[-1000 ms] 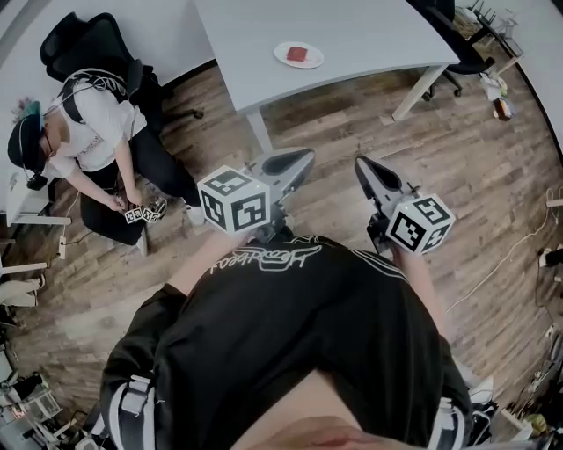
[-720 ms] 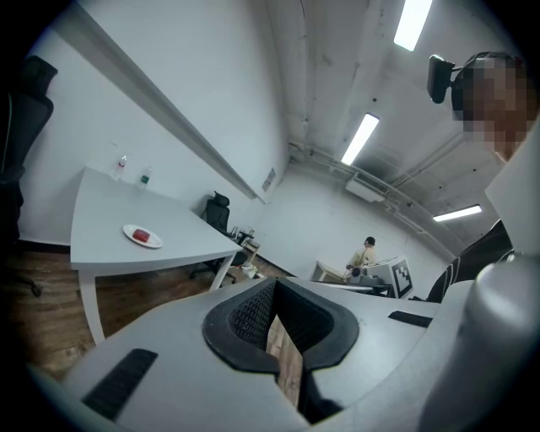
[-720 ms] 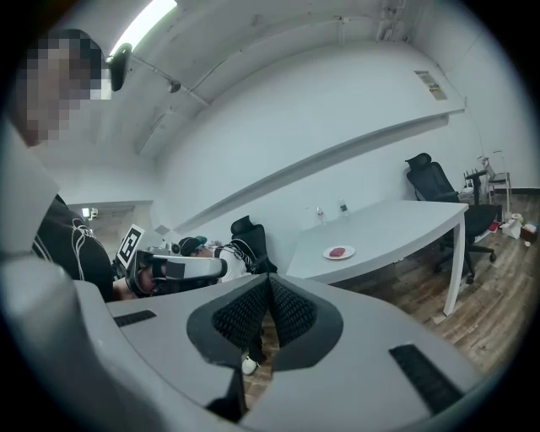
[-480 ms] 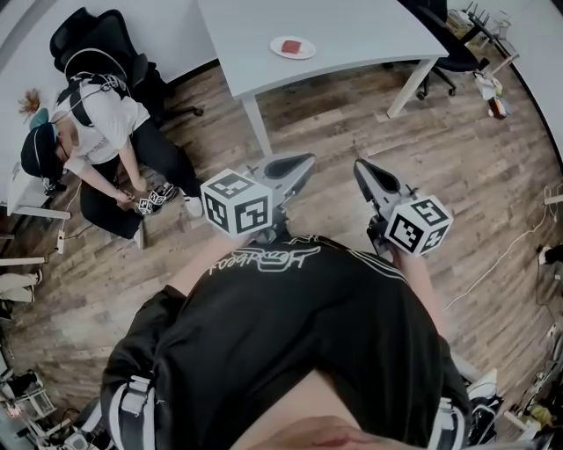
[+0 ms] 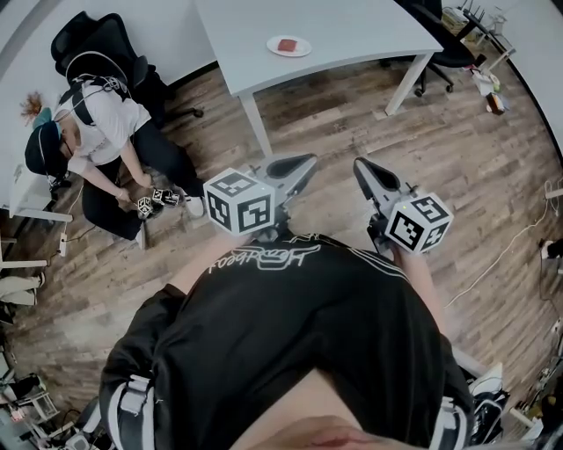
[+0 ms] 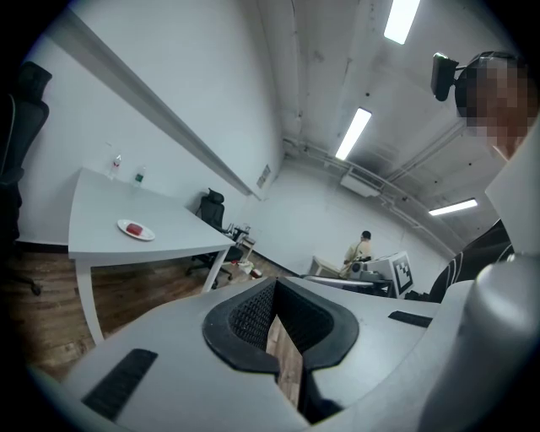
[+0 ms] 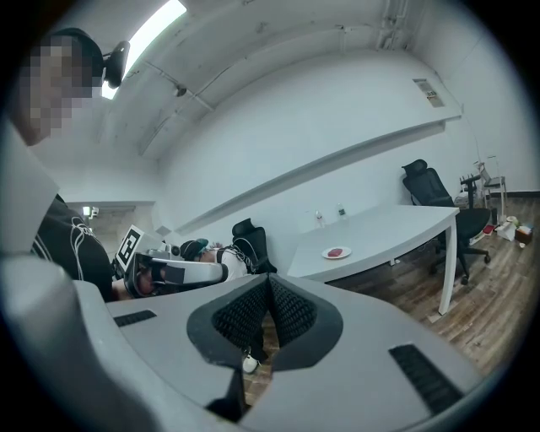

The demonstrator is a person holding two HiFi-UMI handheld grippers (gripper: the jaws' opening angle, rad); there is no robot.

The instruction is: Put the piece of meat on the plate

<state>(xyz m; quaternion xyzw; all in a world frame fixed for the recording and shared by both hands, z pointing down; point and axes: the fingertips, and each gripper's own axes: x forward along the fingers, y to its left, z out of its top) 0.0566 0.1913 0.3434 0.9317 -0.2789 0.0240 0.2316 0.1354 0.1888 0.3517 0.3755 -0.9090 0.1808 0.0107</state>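
Piece of meat (image 5: 287,44) sitting on plate (image 5: 303,49) near tabletop (image 5: 352,26) edge, left gripper (image 5: 308,160) and right gripper (image 5: 359,164) both squeezing jaws together, empty

I hold two tongs, my left gripper (image 5: 302,163) and right gripper (image 5: 363,168). I count one table (image 5: 352,35), one plate (image 5: 274,47), one piece of meat (image 5: 287,44), two office chairs (image 5: 92,39), one seated person (image 5: 97,123).

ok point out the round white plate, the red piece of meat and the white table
round white plate (image 5: 272,46): head view, bare left rim
red piece of meat (image 5: 287,44): head view, its middle
white table (image 5: 352,26): head view, bare top right of the plate
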